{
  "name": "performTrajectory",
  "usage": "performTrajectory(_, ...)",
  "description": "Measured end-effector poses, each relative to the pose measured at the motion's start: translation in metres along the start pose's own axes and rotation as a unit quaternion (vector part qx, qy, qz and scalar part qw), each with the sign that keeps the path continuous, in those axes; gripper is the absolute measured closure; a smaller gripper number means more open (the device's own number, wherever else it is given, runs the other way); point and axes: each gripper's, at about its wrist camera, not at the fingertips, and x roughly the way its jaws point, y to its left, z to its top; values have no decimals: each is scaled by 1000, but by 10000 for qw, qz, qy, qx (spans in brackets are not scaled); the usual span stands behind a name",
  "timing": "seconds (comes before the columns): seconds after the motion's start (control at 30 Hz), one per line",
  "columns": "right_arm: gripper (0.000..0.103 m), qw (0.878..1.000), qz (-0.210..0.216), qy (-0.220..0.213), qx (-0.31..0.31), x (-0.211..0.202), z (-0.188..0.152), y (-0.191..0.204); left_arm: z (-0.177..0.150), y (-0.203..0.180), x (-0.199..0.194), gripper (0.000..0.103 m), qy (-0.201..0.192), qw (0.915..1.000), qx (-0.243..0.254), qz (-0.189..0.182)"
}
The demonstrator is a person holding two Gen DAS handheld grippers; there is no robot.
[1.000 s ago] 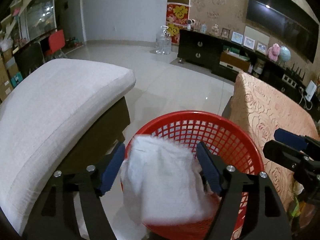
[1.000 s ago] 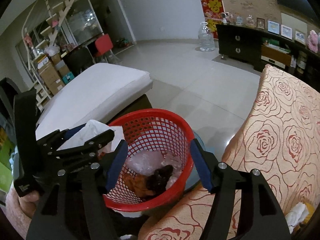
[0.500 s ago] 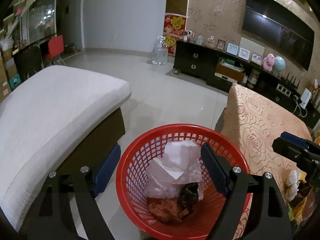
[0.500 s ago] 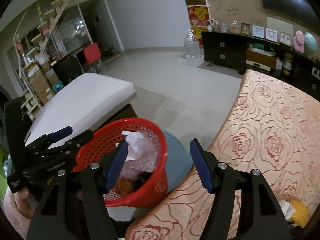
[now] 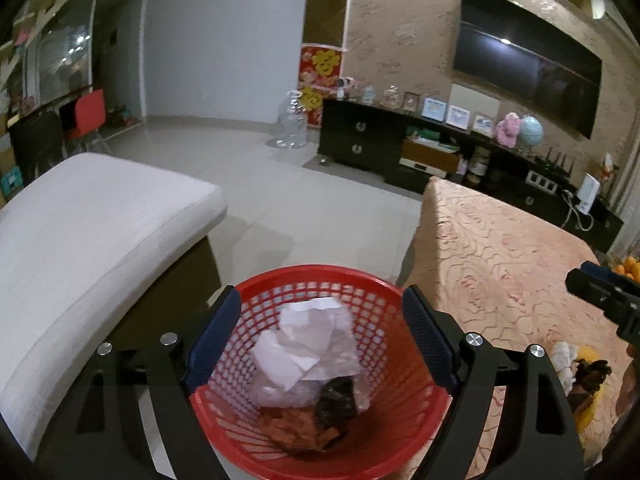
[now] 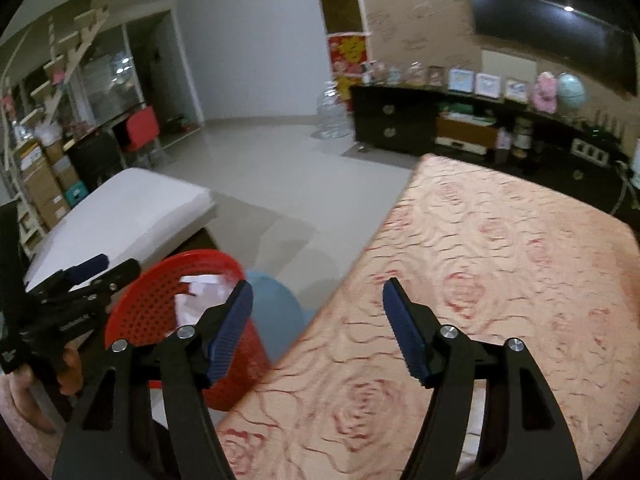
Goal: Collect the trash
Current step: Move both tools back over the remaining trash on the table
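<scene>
A red mesh basket sits below my left gripper, which is open and empty above it. Inside lie crumpled white paper, a dark scrap and orange-brown trash. The basket also shows at the left in the right wrist view. My right gripper is open and empty over the rose-patterned table. More trash, white and yellow scraps, lies on the table at the right edge of the left wrist view.
A white cushioned bench stands left of the basket. A blue round object sits between basket and table. A dark TV cabinet lines the far wall across the tiled floor.
The white paper left my left gripper and dropped into the basket. My right gripper swung right, from over the basket to over the table.
</scene>
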Motion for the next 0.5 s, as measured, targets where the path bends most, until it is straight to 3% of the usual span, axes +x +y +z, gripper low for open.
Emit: performTrajectory(0.5, 32, 9903, -1163, -360, 677, -72, -50, -87, -10, -68, 2, 24, 42, 9969, 539, -572)
